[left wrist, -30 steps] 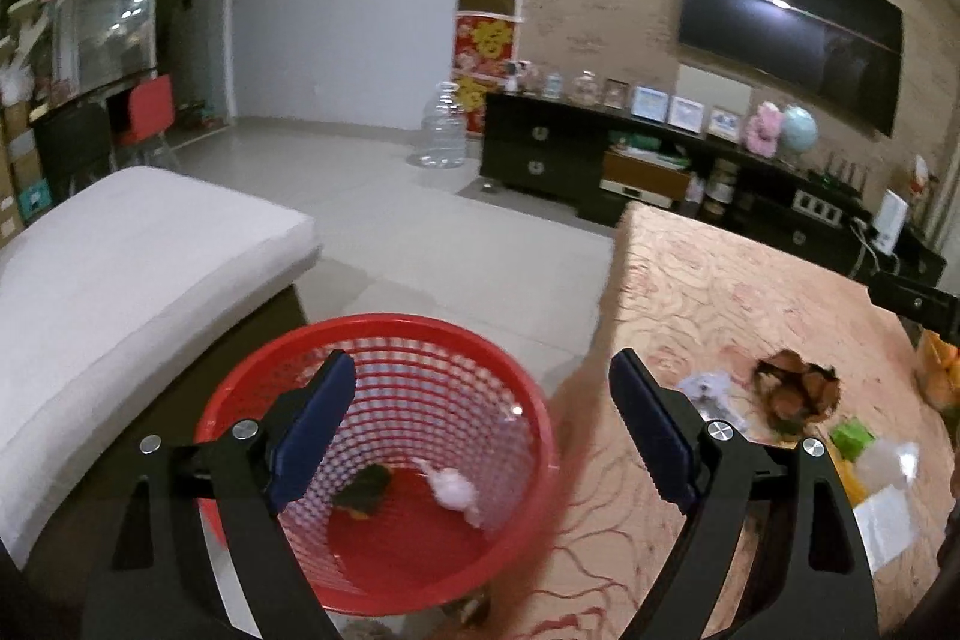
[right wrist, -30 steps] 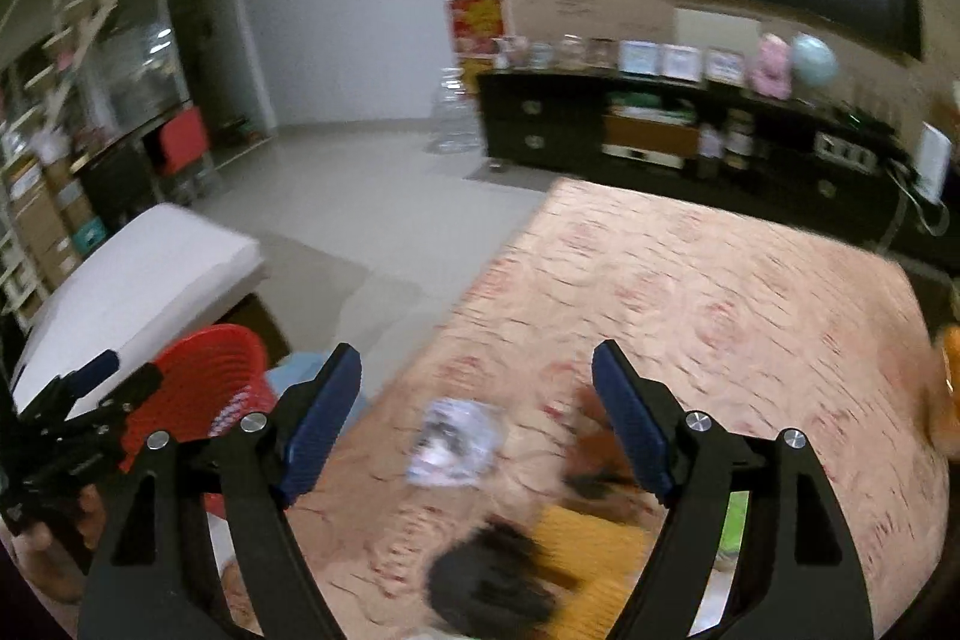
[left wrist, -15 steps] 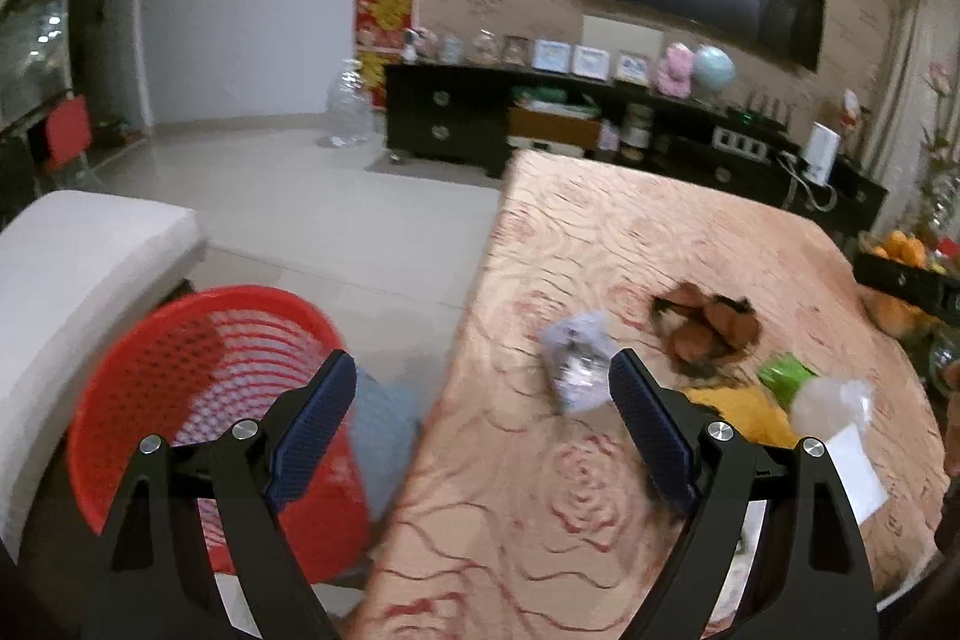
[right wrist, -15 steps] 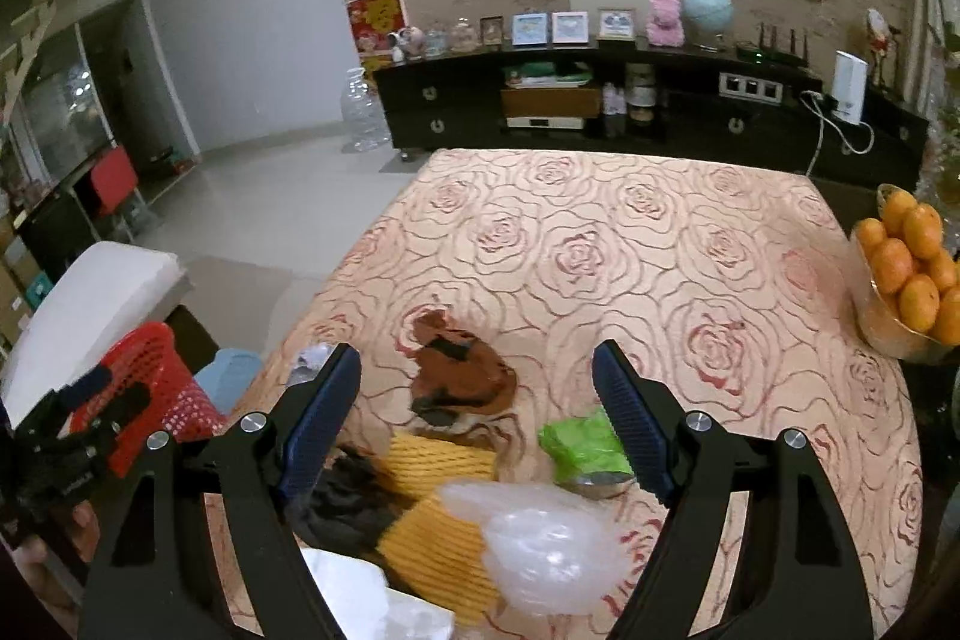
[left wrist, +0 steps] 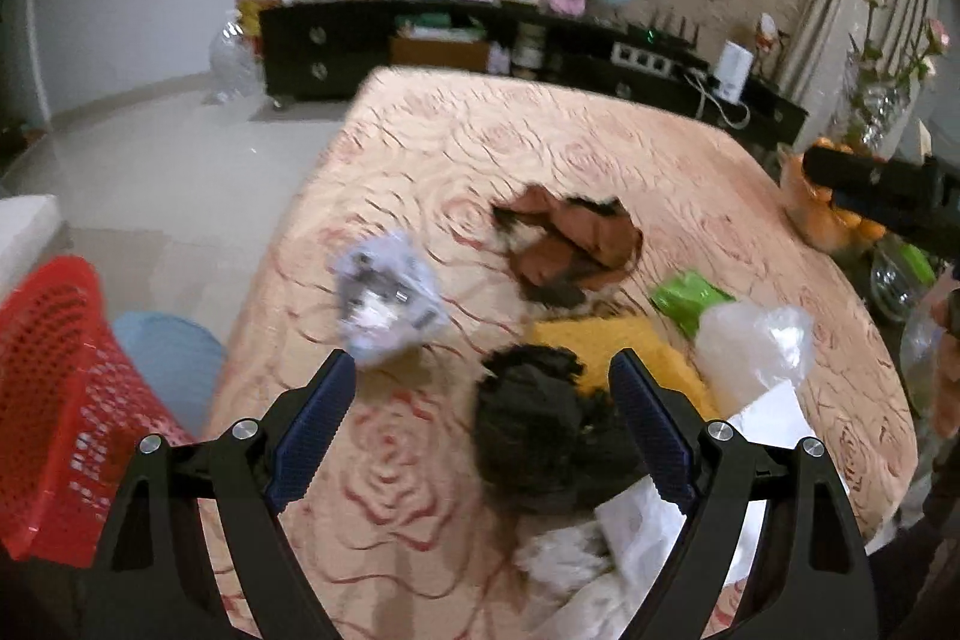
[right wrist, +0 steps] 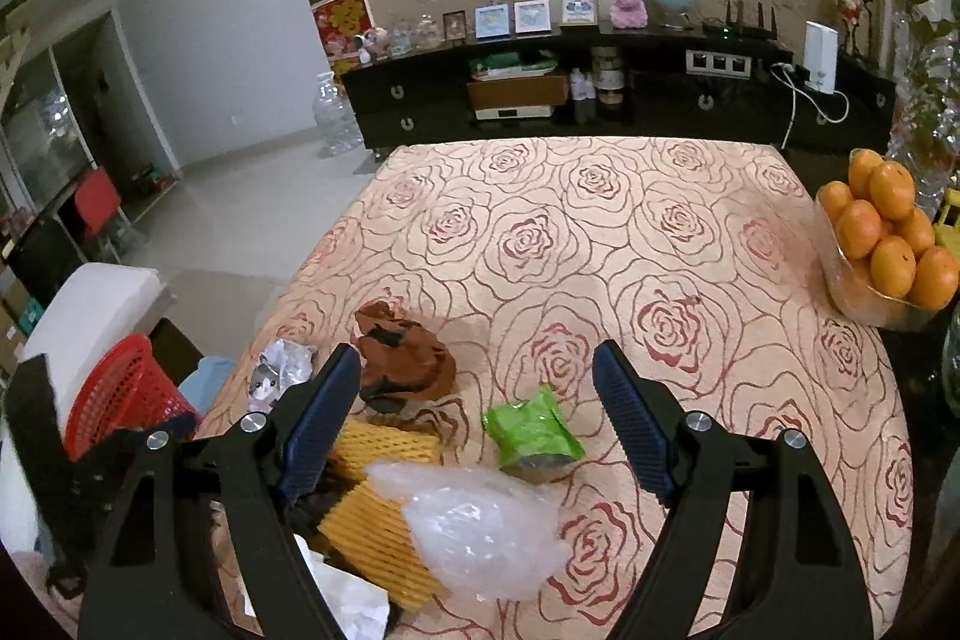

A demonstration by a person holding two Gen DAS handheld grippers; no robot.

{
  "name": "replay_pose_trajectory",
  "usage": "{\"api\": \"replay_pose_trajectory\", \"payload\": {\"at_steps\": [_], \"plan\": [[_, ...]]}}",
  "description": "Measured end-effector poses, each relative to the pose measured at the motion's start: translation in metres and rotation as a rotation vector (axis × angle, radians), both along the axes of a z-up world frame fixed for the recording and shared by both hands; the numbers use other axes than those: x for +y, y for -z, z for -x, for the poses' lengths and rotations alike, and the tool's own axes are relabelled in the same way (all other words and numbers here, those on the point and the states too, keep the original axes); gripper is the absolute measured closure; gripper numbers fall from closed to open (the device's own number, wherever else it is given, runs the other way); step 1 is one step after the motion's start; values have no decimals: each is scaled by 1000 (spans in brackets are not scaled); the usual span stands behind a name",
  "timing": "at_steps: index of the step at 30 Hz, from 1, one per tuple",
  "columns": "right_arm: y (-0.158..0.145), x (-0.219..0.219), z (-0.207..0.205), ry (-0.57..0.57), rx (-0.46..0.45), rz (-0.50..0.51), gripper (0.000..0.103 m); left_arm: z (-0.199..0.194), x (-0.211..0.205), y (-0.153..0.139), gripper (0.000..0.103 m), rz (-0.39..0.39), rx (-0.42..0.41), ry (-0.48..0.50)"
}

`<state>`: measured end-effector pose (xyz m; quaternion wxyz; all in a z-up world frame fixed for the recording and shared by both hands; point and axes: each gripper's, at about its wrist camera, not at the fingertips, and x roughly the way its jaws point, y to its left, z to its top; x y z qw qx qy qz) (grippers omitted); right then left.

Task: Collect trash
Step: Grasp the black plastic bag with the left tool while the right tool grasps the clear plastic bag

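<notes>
Hovering wide open and empty, the left gripper [left wrist: 480,418] hangs right over a crumpled black wrapper [left wrist: 540,424], probably lining up a grab. The right gripper [right wrist: 477,418] is spread wide too, above the green snack packet [right wrist: 531,433]. Rubbish sits bunched near the rose-patterned tablecloth's [right wrist: 600,232] edge, handy for the red mesh plastic basket [left wrist: 48,400] beside the table.

wide-open left tongs [left wrist: 483,415] over black crumpled trash [left wrist: 540,430] on rose-patterned tablecloth [left wrist: 540,147]
</notes>
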<state>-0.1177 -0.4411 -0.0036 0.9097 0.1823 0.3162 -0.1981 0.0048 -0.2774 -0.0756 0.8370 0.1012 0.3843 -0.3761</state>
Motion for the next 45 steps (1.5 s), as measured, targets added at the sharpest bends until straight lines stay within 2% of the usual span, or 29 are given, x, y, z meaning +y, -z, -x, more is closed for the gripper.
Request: {"api": "replay_pose_trajectory", "payload": {"at_steps": [4, 5, 7, 9, 12, 18, 21, 23, 26, 33, 34, 38, 45], "plan": [[1, -4, 5, 7, 2, -5, 26, -3, -14, 17, 21, -32, 50, 16], [2, -4, 7, 9, 2, -7, 26, -4, -16, 21, 24, -35, 64, 16], [4, -6, 10, 11, 5, -13, 26, -8, -18, 28, 41, -36, 105, 23], [4, -8, 11, 14, 6, -18, 26, -12, -19, 33, 65, -27, 151, 38], [6, -10, 12, 10, 7, -34, 26, -11, -17, 34, 69, -14, 158, 46], [13, -6, 15, -14, 19, -51, 26, -10, 2, 6, 70, 57, 99, 24], [24, -2, 16, -47, 19, -99, 26, -11, 16, -10, 70, 92, 59, -4], [30, 4, 16, -67, 30, -101, 22, -14, 26, -20, 70, 116, 40, -27], [44, 17, 9, -113, 68, -95, 20, -17, 41, -33, 70, 138, 9, -64], [75, 22, -4, -117, 159, -105, 20, -20, 70, -53, 70, 157, -61, -123], [77, 22, -4, -113, 166, -99, 22, -20, 73, -56, 70, 158, -68, -132], [88, 19, -6, -108, 197, -113, 44, -22, 84, -61, 70, 161, -89, -160], [81, 17, -6, -101, 181, -102, 55, -23, 100, -69, 70, 169, -126, -198]]}}
